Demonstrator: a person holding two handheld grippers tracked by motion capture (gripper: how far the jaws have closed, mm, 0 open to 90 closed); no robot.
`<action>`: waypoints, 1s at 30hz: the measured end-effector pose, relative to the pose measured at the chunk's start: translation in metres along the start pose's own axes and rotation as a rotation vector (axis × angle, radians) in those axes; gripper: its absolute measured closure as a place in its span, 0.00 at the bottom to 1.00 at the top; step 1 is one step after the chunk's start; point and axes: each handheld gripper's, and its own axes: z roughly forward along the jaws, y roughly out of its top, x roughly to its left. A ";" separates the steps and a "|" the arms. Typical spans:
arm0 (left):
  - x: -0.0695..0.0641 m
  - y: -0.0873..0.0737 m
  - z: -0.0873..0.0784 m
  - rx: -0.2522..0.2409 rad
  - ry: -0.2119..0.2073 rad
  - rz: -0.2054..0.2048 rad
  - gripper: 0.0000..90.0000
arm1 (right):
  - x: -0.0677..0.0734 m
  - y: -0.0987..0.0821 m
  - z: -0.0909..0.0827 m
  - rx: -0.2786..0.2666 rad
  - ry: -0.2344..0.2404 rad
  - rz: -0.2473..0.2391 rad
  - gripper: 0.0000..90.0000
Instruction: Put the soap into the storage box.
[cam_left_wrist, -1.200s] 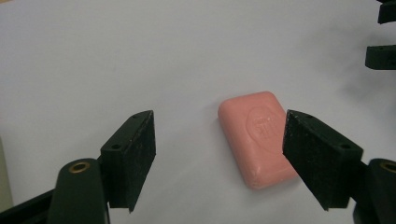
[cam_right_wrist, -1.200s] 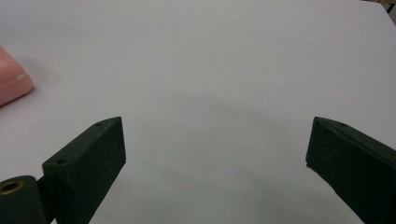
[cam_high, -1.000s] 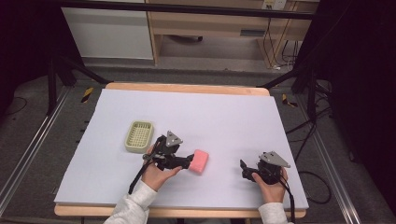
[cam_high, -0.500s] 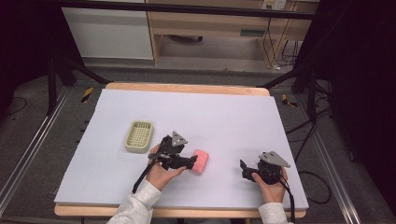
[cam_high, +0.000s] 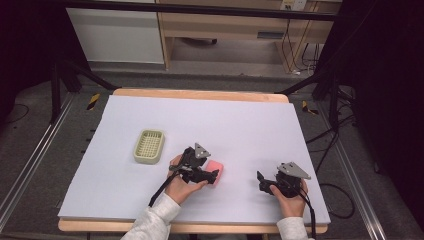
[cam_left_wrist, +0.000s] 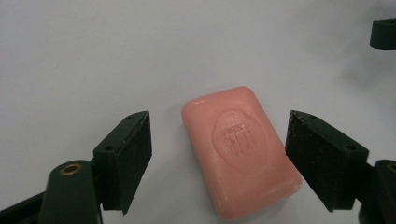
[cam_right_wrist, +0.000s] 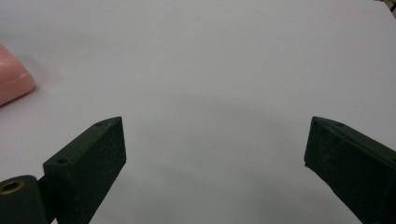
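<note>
A pink bar of soap (cam_high: 217, 168) (cam_left_wrist: 240, 149) lies flat on the white table sheet (cam_high: 225, 120), stamped face up. My left gripper (cam_high: 214, 176) (cam_left_wrist: 219, 126) points right and straddles it. Its jaws have just been opening and stand apart on either side of the bar. There is a clear gap at the left pad (cam_left_wrist: 133, 154), and the right pad (cam_left_wrist: 322, 158) is close beside the bar's edge. Farther right, my right gripper (cam_high: 261, 183) (cam_right_wrist: 215, 135) rests low over bare sheet, open with nothing between its fingers. One end of the soap (cam_right_wrist: 11, 86) shows at the left edge of the right gripper view.
A pale green slatted soap dish (cam_high: 149, 146) sits on the sheet to the left of my left hand. The table's wooden rim (cam_high: 200, 94) runs along the far side. Dark stands and cables flank the table. A jaw tip of the right gripper (cam_left_wrist: 384, 33) shows top right in the left gripper view.
My left gripper has shifted right, and its jaws now reach over the soap. The soap stays where it was. The right hand has kept still.
</note>
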 end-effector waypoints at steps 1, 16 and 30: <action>0.000 0.000 0.001 0.006 0.001 0.007 0.25 | 0.000 0.000 0.000 0.000 0.000 0.000 0.06; -0.007 0.003 0.015 0.046 -0.010 0.004 0.23 | 0.000 0.000 0.000 0.003 0.003 0.000 0.07; -0.011 0.002 0.029 0.099 -0.022 -0.004 0.23 | 0.000 0.000 0.000 0.008 0.006 -0.004 0.07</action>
